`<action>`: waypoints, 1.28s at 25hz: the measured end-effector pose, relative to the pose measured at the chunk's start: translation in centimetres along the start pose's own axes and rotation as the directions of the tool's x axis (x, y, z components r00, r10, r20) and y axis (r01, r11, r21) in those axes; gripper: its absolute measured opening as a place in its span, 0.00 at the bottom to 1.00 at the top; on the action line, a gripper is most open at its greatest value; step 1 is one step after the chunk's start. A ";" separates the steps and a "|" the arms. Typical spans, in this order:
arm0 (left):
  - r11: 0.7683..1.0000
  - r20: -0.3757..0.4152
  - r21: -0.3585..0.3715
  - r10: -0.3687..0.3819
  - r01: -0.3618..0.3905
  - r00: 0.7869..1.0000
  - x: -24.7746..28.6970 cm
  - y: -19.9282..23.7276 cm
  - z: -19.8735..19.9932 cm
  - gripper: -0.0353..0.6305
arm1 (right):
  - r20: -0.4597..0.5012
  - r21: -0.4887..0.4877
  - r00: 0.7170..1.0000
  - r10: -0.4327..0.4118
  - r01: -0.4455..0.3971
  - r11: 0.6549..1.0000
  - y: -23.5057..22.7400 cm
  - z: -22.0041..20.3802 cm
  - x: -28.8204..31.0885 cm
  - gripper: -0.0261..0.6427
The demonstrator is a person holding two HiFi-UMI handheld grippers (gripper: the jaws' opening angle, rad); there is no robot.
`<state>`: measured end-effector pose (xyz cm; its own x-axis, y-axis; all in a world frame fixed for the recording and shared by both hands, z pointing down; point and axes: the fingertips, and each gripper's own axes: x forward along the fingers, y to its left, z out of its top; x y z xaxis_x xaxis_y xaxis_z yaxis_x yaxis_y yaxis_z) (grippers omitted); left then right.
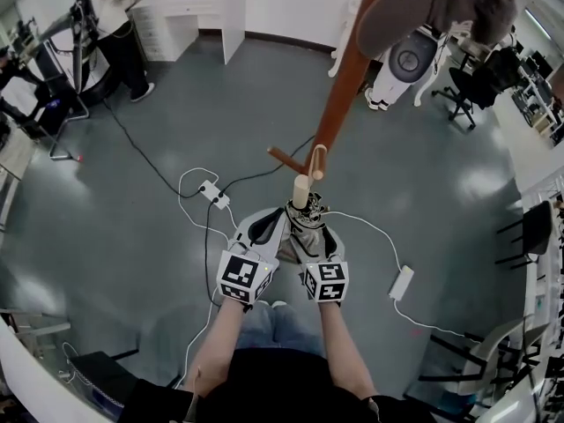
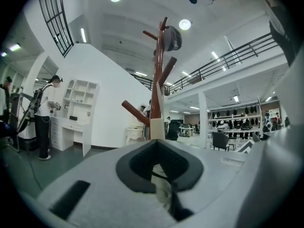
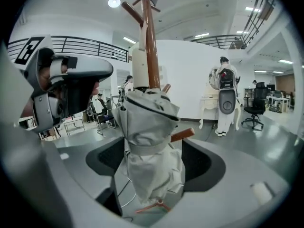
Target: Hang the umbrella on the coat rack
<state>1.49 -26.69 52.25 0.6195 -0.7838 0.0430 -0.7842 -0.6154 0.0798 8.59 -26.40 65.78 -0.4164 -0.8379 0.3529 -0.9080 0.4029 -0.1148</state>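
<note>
Overhead, a grey hat (image 1: 441,7) tops the coat rack (image 1: 339,104) above the umbrella (image 1: 304,227).

Person under inspection wears a black top (image 1: 264,393) and blue jeans (image 1: 264,320); forearms are uncovered. Left tongs (image 2: 159,148) and right tongs (image 3: 154,153) have the same build: smooth light-grey moulded shells with dark grey pads (image 3: 103,158) lining the inner faces. Each carries a white cube printed with black square markers: left cube (image 1: 244,278), right cube (image 1: 325,282).
</note>
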 end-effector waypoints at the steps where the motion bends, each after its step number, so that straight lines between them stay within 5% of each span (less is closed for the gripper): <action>1: 1.000 0.000 0.001 0.000 0.000 1.000 -0.1 -0.2 0.6 0.06 | -0.001 0.007 1.000 -0.015 0.015 1.000 -0.2 0.4 -0.8 0.60; 9: 0.999 0.028 0.023 0.024 -0.025 0.999 -0.4 -0.6 6.8 0.06 | 0.150 0.048 0.984 -0.096 0.090 0.995 -3.4 9.3 -6.1 0.47; 18: 0.990 0.083 0.068 0.118 -0.124 0.990 -2.4 0.7 14.0 0.06 | 0.418 0.023 0.895 -0.155 0.161 0.987 -5.8 22.1 -13.4 0.29; 27: 0.985 0.117 0.097 0.129 -0.141 0.985 -3.3 -0.3 17.5 0.06 | 0.474 0.005 0.856 -0.206 0.231 0.973 -5.3 25.2 -16.1 0.05; 32: 0.982 0.123 0.109 0.139 -0.152 0.983 -3.3 -0.1 18.0 0.06 | 0.482 0.005 0.852 -0.205 0.232 0.973 -5.0 25.5 -16.2 0.05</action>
<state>-1.13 -25.49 34.17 0.4954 -0.8659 -0.0692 -0.8686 -0.4941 -0.0369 18.69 -24.23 36.92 -0.1906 -0.9739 -0.1229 -0.9800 0.1961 -0.0343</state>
